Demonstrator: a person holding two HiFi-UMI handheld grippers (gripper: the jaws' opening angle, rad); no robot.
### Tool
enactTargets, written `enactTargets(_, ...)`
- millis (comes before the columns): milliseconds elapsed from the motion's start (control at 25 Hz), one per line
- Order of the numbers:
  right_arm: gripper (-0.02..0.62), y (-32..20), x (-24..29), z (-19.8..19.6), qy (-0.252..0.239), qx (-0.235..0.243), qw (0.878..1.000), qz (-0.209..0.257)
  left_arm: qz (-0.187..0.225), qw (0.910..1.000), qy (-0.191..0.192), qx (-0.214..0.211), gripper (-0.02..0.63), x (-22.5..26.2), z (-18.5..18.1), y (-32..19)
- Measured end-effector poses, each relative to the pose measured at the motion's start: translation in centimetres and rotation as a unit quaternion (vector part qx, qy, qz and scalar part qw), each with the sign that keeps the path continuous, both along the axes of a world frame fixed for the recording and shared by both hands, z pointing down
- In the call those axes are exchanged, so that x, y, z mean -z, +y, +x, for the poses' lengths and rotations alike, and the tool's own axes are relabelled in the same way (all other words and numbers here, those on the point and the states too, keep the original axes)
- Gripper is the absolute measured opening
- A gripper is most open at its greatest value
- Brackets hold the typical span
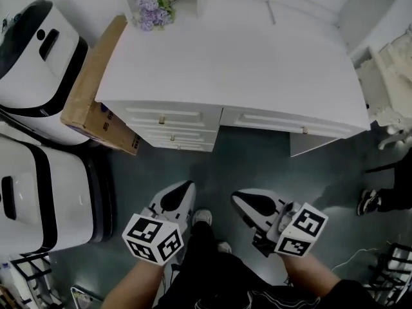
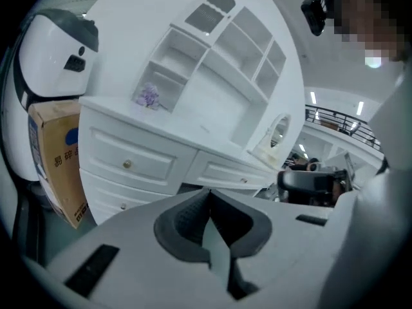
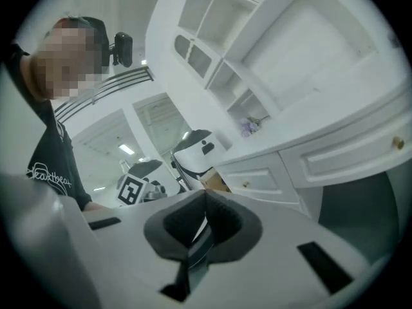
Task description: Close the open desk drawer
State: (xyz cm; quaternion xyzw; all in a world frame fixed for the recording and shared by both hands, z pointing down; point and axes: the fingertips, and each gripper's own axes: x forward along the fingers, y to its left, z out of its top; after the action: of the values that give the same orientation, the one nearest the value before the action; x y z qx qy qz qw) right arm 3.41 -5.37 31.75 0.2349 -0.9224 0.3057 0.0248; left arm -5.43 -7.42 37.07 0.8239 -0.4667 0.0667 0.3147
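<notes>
Right now your left gripper [image 1: 187,187] and right gripper [image 1: 238,198] hang near you, well short of the desk [image 1: 244,56], both with jaws together on nothing. The wide right drawer [image 1: 277,121] looks slightly out. It is probably rigid and free-sliding, so press flat on its front beside the knob [image 1: 304,131].

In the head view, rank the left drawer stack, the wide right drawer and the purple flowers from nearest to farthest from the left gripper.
1. Left drawer stack: straight ahead of the left gripper.
2. Wide right drawer: ahead, off to the right.
3. Purple flowers: back left corner of the desk.
</notes>
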Motion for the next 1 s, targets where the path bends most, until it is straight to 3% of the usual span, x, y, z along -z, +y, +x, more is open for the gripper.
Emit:
enactTargets(120,0.006,3.1,5.3,0.7,-0.011,0.012,0.999,0.033,0.040,0.9989,0.010,-0.021,0.005,7.1,2.2,4.0)
enactTargets(280,0.006,7.0,12.3,1.6,-0.065,0.021,0.996,0.049,0.088,0.9955,0.009,-0.035,0.005,15.0,3.5,8.2)
enactTargets(400,0.006,10.3,15.5,3.0,-0.040,0.023,0.995,0.085,0.105,0.9937,0.015,-0.035,0.005,19.2,3.9,12.0)
enactTargets(560,0.006,11.7,19.9,4.7,-0.033,0.016,0.992,0.119,0.158,0.9868,0.018,-0.034,0.005,25.1,5.0,14.4)
enactTargets(800,0.006,14.0,23.6,5.4,0.002,0.026,0.986,0.167,0.204,0.9783,0.011,-0.035,0.005,29.8,6.5,17.2)
enactTargets(1000,0.006,15.2,24.5,5.8,0.032,0.024,0.979,0.199,0.212,0.9766,0.009,-0.035,0.005,30.8,6.8,18.5)
